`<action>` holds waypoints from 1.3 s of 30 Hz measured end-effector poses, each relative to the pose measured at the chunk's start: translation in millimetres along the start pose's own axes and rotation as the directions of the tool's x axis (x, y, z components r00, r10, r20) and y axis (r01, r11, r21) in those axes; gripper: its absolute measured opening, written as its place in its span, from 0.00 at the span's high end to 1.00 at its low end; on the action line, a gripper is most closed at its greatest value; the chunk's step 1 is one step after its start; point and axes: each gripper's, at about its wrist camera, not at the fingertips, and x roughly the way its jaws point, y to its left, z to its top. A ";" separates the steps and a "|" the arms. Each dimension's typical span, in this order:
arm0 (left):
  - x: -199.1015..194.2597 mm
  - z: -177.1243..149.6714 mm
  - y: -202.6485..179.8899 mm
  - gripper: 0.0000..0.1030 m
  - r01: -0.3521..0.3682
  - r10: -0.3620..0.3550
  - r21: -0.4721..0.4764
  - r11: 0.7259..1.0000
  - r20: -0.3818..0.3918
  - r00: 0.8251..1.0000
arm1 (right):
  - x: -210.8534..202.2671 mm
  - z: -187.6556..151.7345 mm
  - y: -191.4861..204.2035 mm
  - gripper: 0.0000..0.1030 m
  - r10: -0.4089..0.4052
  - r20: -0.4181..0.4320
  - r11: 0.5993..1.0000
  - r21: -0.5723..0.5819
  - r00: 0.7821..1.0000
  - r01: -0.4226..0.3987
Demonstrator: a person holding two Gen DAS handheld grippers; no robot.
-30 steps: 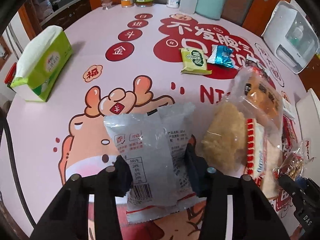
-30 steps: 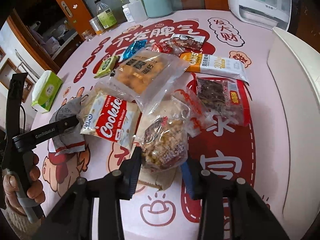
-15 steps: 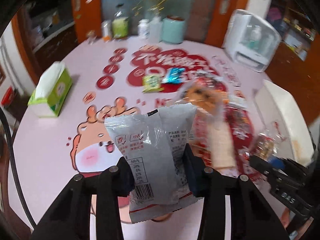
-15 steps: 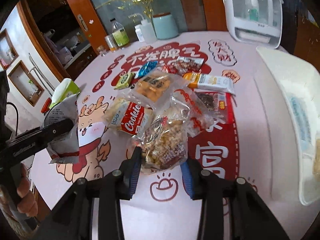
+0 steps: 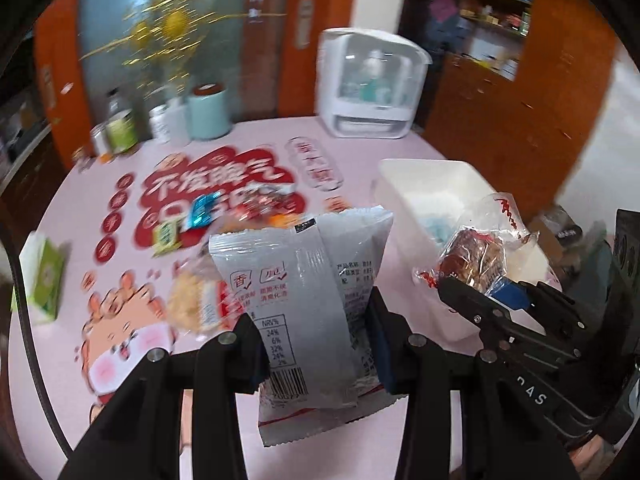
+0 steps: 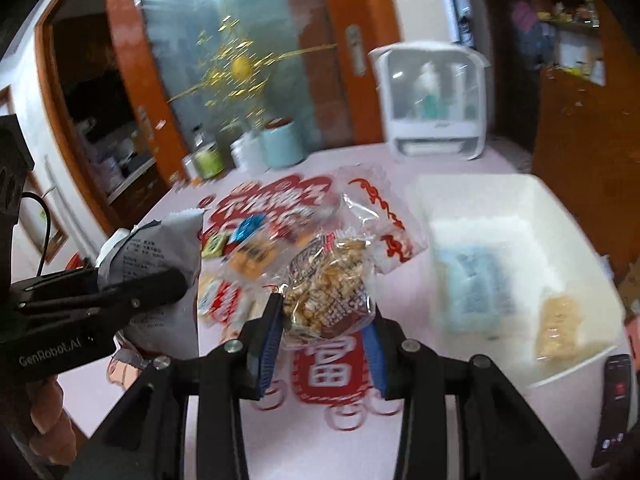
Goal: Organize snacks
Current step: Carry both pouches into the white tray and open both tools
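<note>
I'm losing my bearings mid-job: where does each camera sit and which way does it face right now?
Left wrist: on the left tool, angled down over the pink table toward the white bin; shows its fingers shut on the grey snack packet, plus the right tool.
Right wrist: on the right tool, facing the same way; shows its fingers shut on the clear peanut-brittle bag, the left tool and a hand.
Shared: both packets, bin, white appliance, teal canister.
</note>
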 end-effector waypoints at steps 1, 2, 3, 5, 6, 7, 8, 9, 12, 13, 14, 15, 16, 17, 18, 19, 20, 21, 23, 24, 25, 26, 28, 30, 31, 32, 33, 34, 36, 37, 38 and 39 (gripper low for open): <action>2.6 7.0 -10.7 0.61 0.005 -0.005 0.020 1.000 0.004 1.000 | -5.5 3.1 -8.6 0.63 -0.022 0.019 1.000 0.014 1.000 0.022; 3.7 11.7 -19.5 0.61 0.011 -0.011 0.036 0.999 0.009 1.000 | -8.5 5.5 -15.3 0.63 -0.037 0.030 0.999 0.024 0.999 0.036; 5.8 17.4 -28.8 0.61 0.017 -0.018 0.055 0.998 0.015 1.000 | -11.7 8.6 -24.2 0.63 -0.061 0.043 0.998 0.039 0.997 0.059; 10.0 30.2 -47.6 0.61 0.030 -0.033 0.085 0.996 0.029 0.999 | -16.7 12.4 -39.5 0.63 -0.100 0.059 0.993 0.062 0.993 0.096; 12.8 36.5 -56.7 0.61 0.038 -0.042 0.099 0.994 0.034 0.999 | -18.0 14.4 -46.2 0.63 -0.117 0.066 0.991 0.071 0.991 0.112; 15.9 43.6 -66.0 0.61 0.045 -0.050 0.114 0.993 0.039 0.998 | -20.0 17.1 -56.4 0.63 -0.143 0.074 0.987 0.086 0.987 0.136; 18.2 49.8 -73.8 0.61 0.051 -0.056 0.125 0.991 0.044 0.997 | -21.3 20.1 -64.6 0.63 -0.164 0.080 0.983 0.099 0.983 0.156; 21.7 57.7 -83.5 0.61 0.058 -0.066 0.139 0.989 0.051 0.997 | -22.5 23.3 -72.0 0.63 -0.185 0.086 0.978 0.110 0.979 0.175; 32.6 77.3 -104.7 0.61 0.080 -0.089 0.158 0.984 0.056 0.994 | -27.8 32.9 -91.6 0.63 -0.242 0.108 0.965 0.132 0.964 0.227; 36.1 83.6 -111.2 0.61 0.087 -0.097 0.161 0.983 0.056 0.994 | -30.0 36.1 -96.8 0.63 -0.259 0.116 0.960 0.135 0.959 0.243; 39.7 89.7 -117.1 0.61 0.094 -0.105 0.165 0.982 0.057 0.993 | -31.3 39.0 -99.5 0.63 -0.271 0.124 0.958 0.135 0.955 0.255; 44.0 95.9 -123.2 0.61 0.099 -0.110 0.166 0.981 0.059 0.992 | -33.7 42.2 -102.9 0.63 -0.285 0.134 0.954 0.135 0.949 0.268; 48.7 102.3 -130.0 0.61 0.105 -0.116 0.168 0.980 0.060 0.991 | -36.4 47.6 -107.3 0.63 -0.311 0.148 0.947 0.133 0.939 0.292; 53.9 108.3 -137.0 0.61 0.113 -0.125 0.171 0.979 0.062 0.990 | -38.0 51.0 -110.2 0.63 -0.328 0.158 0.942 0.133 0.931 0.309; 59.7 113.8 -143.1 0.61 0.118 -0.130 0.169 0.979 0.060 0.990 | -39.1 53.7 -112.7 0.63 -0.345 0.167 0.936 0.133 0.924 0.325; 64.6 116.6 -147.6 0.61 0.124 -0.135 0.168 0.978 0.059 0.989 | -39.3 57.5 -117.7 0.62 -0.366 0.175 0.928 0.137 0.914 0.345; 73.1 120.7 -153.9 0.61 0.127 -0.138 0.170 0.977 0.056 0.989 | -39.9 58.8 -121.6 0.62 -0.378 0.178 0.924 0.140 0.909 0.356; 83.4 124.2 -159.7 0.61 0.121 -0.130 0.168 0.978 0.048 0.990 | -37.9 61.2 -127.2 0.62 -0.393 0.177 0.917 0.145 0.902 0.371; 104.5 125.9 -168.1 0.61 0.118 -0.125 0.168 0.979 0.027 0.992 | -33.2 62.7 -136.2 0.62 -0.416 0.168 0.906 0.153 0.893 0.394; 114.0 125.5 -171.1 0.61 0.119 -0.123 0.166 0.979 0.012 0.992 | -28.5 62.6 -142.8 0.62 -0.431 0.158 0.899 0.160 0.888 0.407; 126.9 124.8 -175.0 0.61 0.116 -0.116 0.164 0.980 -0.008 0.993 | -25.2 62.7 -146.6 0.62 -0.439 0.149 0.895 0.164 0.886 0.415; 138.1 123.1 -177.8 0.61 0.114 -0.112 0.165 0.980 -0.025 0.993 | -17.8 60.9 -154.2 0.62 -0.449 0.126 0.888 0.173 0.884 0.427; 159.1 118.9 -181.9 0.61 0.113 -0.104 0.159 0.981 -0.064 0.992 | -6.5 59.6 -163.6 0.62 -0.454 0.089 0.883 0.181 0.887 0.433; 178.7 113.7 -184.6 0.61 0.115 -0.101 0.149 0.982 -0.099 0.990 | 8.4 55.2 -174.8 0.62 -0.456 0.041 0.878 0.185 0.889 0.442; 185.3 112.3 -185.3 0.61 0.114 -0.098 0.149 0.982 -0.107 0.989 | 13.7 53.7 -176.9 0.62 -0.460 0.028 0.875 0.184 0.887 0.448; 192.2 110.6 -186.3 0.61 0.110 -0.093 0.150 0.982 -0.116 0.989 | 20.2 51.3 -181.0 0.62 -0.466 0.007 0.870 0.183 0.885 0.457; 198.3 108.8 -187.4 0.61 0.106 -0.088 0.152 0.983 -0.125 0.988 | 24.6 48.6 -183.2 0.62 -0.468 -0.007 0.868 0.184 0.884 0.461; 205.1 106.8 -188.9 0.60 0.105 -0.084 0.154 0.983 -0.138 0.987 | 30.6 45.4 -186.8 0.62 -0.465 -0.029 0.867 0.186 0.885 0.462; 215.3 102.9 -189.2 0.60 0.107 -0.082 0.157 0.982 -0.159 0.984 | 39.8 40.7 -191.0 0.62 -0.458 -0.062 0.866 0.191 0.887 0.461; 218.3 101.6 -188.3 0.60 0.108 -0.081 0.156 0.982 -0.165 0.983 | 42.9 37.9 -192.2 0.62 -0.457 -0.078 0.865 0.192 0.886 0.463; 221.3 101.0 -186.7 0.60 0.112 -0.086 0.152 0.982 -0.170 0.982 | 45.9 36.6 -193.3 0.62 -0.454 -0.091 0.865 0.192 0.886 0.463; 222.5 99.7 -185.8 0.59 0.117 -0.091 0.147 0.982 -0.171 0.981 | 49.7 34.9 -195.0 0.62 -0.445 -0.104 0.869 0.192 0.890 0.457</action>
